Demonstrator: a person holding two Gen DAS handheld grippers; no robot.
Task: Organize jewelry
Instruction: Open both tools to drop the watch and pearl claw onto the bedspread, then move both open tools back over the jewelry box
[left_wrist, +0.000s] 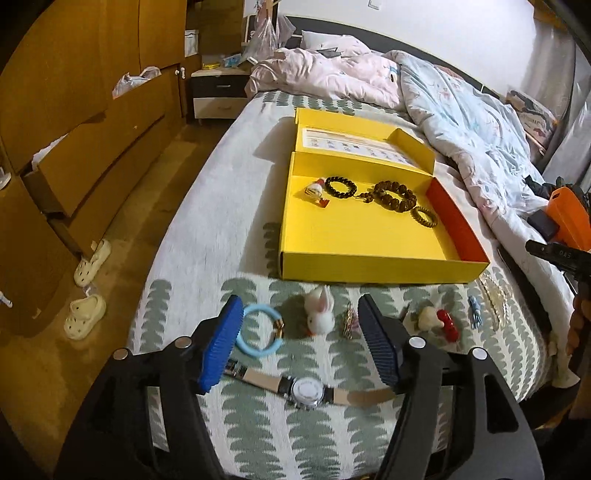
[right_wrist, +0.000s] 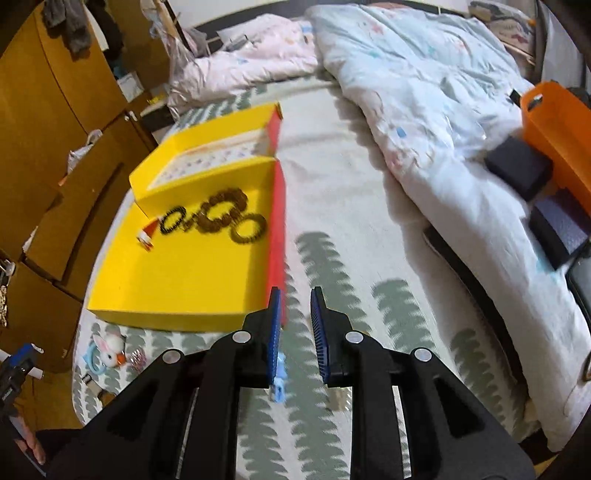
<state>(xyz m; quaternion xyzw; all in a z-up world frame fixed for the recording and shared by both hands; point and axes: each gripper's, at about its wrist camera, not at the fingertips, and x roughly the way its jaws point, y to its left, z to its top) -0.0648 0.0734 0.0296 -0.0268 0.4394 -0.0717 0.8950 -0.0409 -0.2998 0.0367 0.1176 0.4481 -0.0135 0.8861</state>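
Note:
An open yellow box (left_wrist: 362, 254) lies on the bed and holds three bead bracelets (left_wrist: 393, 194) and a small figurine (left_wrist: 316, 190). In front of it lie a light blue ring (left_wrist: 258, 334), a white rabbit charm (left_wrist: 319, 314), a glittery clip (left_wrist: 348, 323), a red and white charm (left_wrist: 439, 321), a blue clip (left_wrist: 474, 312) and a wristwatch (left_wrist: 306, 391). My left gripper (left_wrist: 299, 343) is open above the watch and rabbit. My right gripper (right_wrist: 297, 325) is partly open and empty, near the box's red edge (right_wrist: 279, 229); a blue clip (right_wrist: 279, 384) lies under its left finger.
A crumpled duvet (left_wrist: 461, 122) covers the bed's far right. An orange bin (right_wrist: 557, 125) and dark boxes (right_wrist: 517, 170) sit at the right edge. Wooden drawers (left_wrist: 92, 147) and slippers (left_wrist: 86, 291) are on the left, beyond the bed edge.

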